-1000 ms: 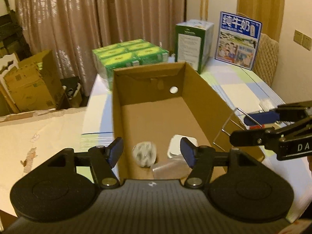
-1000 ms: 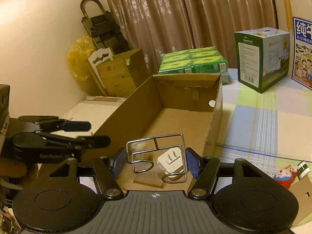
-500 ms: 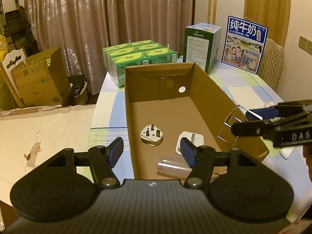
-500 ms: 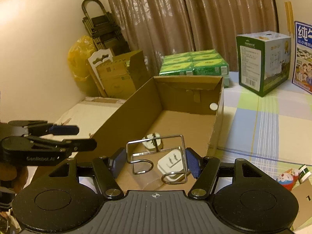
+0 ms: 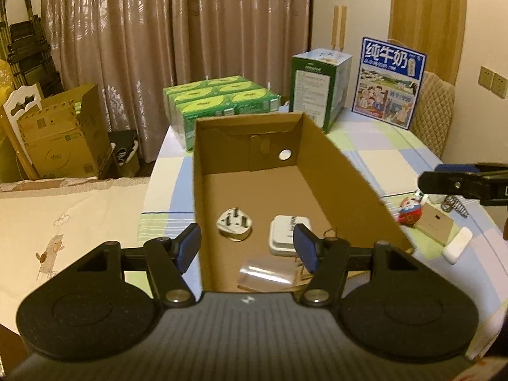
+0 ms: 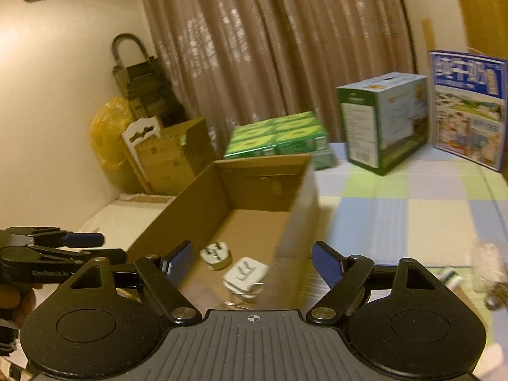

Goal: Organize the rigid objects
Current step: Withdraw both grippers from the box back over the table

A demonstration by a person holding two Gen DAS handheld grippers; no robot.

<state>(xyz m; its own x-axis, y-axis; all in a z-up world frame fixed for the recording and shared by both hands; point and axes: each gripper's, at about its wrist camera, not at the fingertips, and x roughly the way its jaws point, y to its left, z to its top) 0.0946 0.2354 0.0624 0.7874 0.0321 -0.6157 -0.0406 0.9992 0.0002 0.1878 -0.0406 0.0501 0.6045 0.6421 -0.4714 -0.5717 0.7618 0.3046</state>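
Sitting in cardboard box (image 5: 346,171): two plugs, clear piece; toy (image 5: 410,211), spring (image 5: 456,204) outside; right gripper (image 6: 252,260) opening empty, left gripper (image 5: 247,247) half-wide, empty

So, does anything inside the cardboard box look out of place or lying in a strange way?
Slightly. In the cardboard box, the round plug lies on its back with its pins pointing up, and the square white adapter lies pins up too. A clear plastic piece lies loose near the front. No damage is visible.

A: Contents of box (image 5: 346,184)?
B: Round plug (image 5: 234,224), square adapter (image 5: 285,234) beside it, clear sleeve (image 5: 266,275) nearer the camera.
A: Left gripper (image 5: 247,248)?
B: Jaws apart, nothing between. Right gripper (image 5: 444,176) at the right edge.
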